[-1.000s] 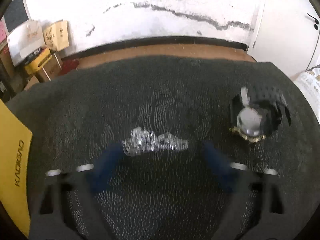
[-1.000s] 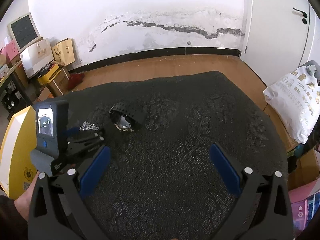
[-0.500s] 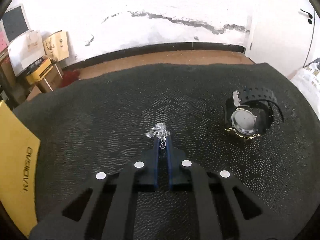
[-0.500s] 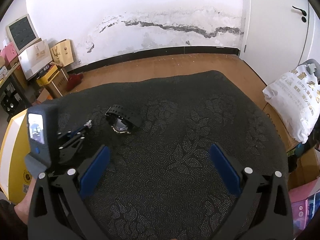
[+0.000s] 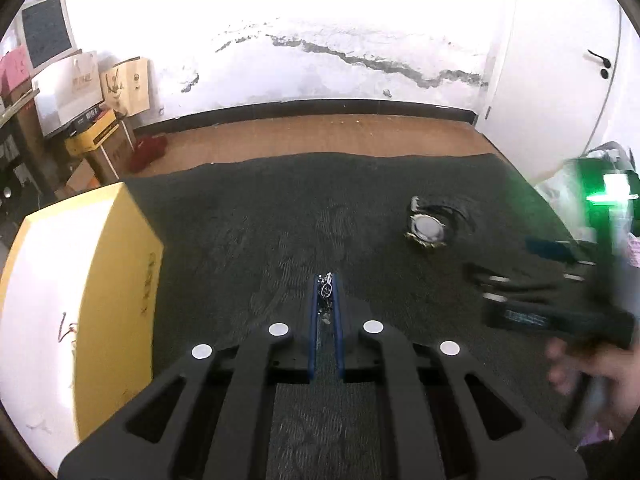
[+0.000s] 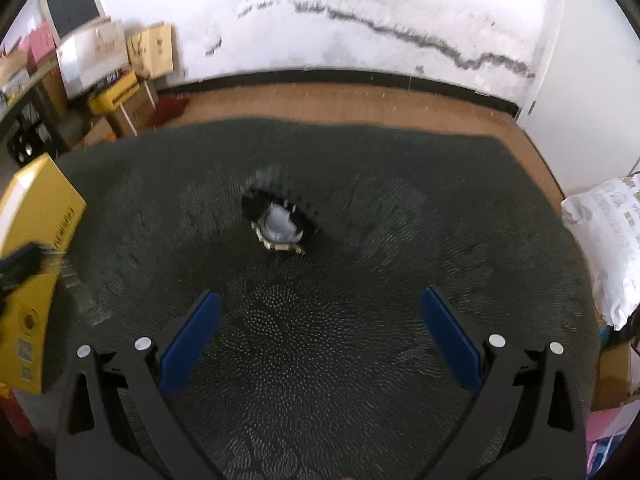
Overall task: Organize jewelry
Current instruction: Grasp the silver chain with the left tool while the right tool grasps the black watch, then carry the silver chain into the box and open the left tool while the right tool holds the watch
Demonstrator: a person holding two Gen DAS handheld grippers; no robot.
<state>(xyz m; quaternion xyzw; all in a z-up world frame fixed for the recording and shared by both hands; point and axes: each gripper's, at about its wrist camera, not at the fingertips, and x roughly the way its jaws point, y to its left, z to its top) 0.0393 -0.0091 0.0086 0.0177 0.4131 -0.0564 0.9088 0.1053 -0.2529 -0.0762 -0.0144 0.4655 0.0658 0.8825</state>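
Dark patterned cloth (image 6: 360, 360) is spread over the surface; yellow box (image 5: 100, 280) is seen shut at its left edge. Wristwatch (image 6: 278, 226) is lying mid-cloth, ahead of the wide-spread right gripper (image 6: 318, 328). Silver chain (image 5: 326, 292) is pinched by the left gripper (image 5: 325, 284).

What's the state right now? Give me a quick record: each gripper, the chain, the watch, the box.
left gripper: shut on silver chain, lifted off the dark cloth
right gripper: open, empty, facing the watch
watch: lying on the cloth, untouched
yellow box: at the cloth's left edge; whether it is open, cannot tell
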